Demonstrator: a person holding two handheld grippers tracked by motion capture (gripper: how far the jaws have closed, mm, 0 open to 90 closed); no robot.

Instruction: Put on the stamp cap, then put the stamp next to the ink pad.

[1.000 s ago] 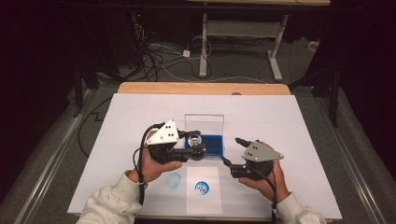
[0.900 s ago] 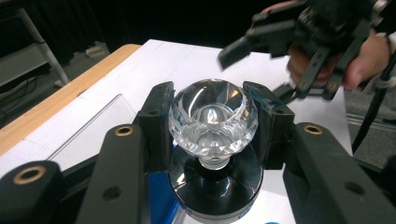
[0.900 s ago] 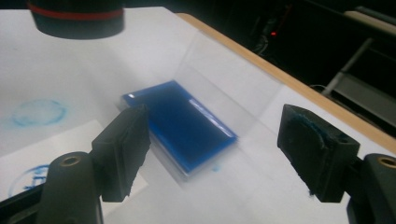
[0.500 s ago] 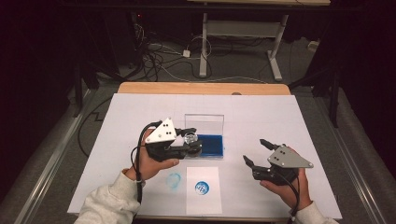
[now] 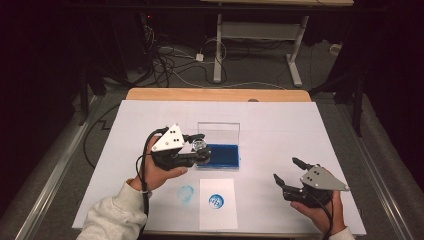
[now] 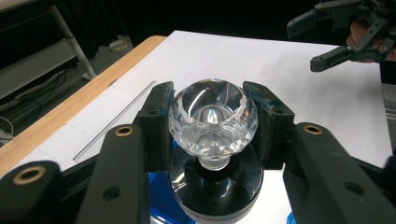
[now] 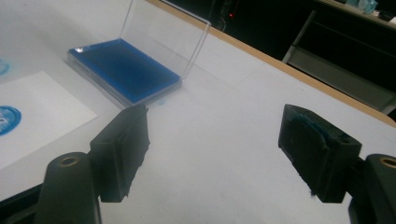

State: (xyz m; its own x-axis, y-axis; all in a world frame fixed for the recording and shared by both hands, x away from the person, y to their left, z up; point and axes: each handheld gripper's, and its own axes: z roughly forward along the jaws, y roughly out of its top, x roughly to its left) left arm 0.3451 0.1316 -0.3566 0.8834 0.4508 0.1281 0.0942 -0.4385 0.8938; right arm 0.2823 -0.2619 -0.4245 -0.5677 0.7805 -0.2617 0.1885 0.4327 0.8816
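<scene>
A stamp with a faceted clear knob [image 6: 212,119] and a round black base is clamped by its knob in my left gripper [image 5: 200,148], which is shut on it. It sits over the left end of the blue ink pad [image 5: 222,155], whose clear lid stands up behind. My right gripper [image 5: 285,169] hovers at the front right of the table, well apart from the pad. Its jaws have just been opening a little and hold nothing. The right gripper view has the ink pad [image 7: 123,70] beyond the gripper [image 7: 215,140].
A white sheet [image 5: 216,212] with a round blue print [image 5: 216,201] lies in front of the pad, and a faint blue smudge [image 5: 186,194] marks the table cover to its left. The wooden table edge [image 5: 215,94] runs along the back.
My right gripper has drawn away from the ink pad, going right and toward the front edge. The left gripper with the stamp has stayed put.
</scene>
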